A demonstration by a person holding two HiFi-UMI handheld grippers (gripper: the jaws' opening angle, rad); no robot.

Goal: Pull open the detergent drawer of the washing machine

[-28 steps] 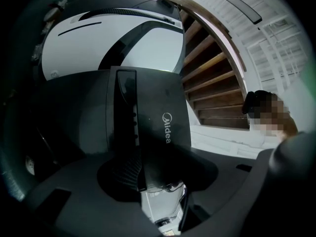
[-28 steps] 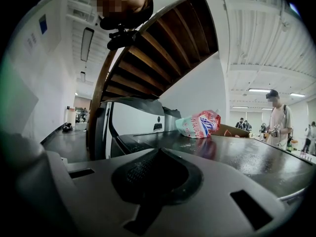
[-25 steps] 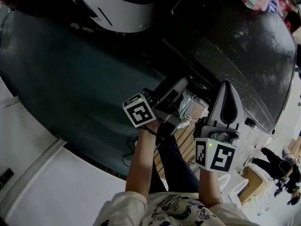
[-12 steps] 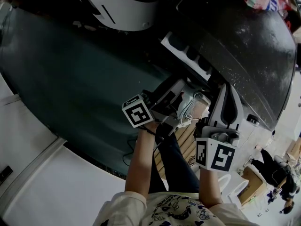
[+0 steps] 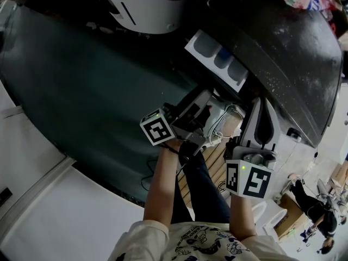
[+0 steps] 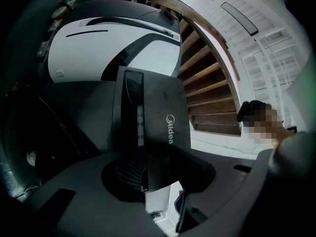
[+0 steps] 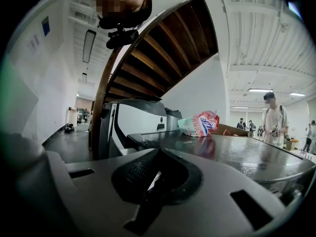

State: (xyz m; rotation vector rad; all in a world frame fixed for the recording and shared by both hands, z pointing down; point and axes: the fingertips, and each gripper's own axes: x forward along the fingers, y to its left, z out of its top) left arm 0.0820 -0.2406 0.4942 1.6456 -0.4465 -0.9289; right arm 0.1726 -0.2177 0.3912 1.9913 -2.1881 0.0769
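The washing machine (image 5: 283,48) has a dark speckled top. Its detergent drawer (image 5: 220,58) stands pulled out, and three white compartments show. The drawer's dark front panel (image 6: 163,117), with its printed brand name, runs down between the jaws of my left gripper (image 6: 153,174). Those jaws are closing on the panel's lower edge. In the head view the left gripper (image 5: 204,105) sits just below the drawer. My right gripper (image 5: 265,103) hangs beside it to the right, shut on nothing (image 7: 157,169).
A white rounded appliance (image 5: 141,4) stands left of the machine. A colourful detergent bag (image 7: 200,124) lies on the machine's top. A wooden staircase (image 7: 163,48) rises overhead. People (image 7: 271,117) stand far off at the right.
The drawer has slid out of the machine, so its white compartments now show. My left gripper stays on the drawer's front. The right gripper has kept still.
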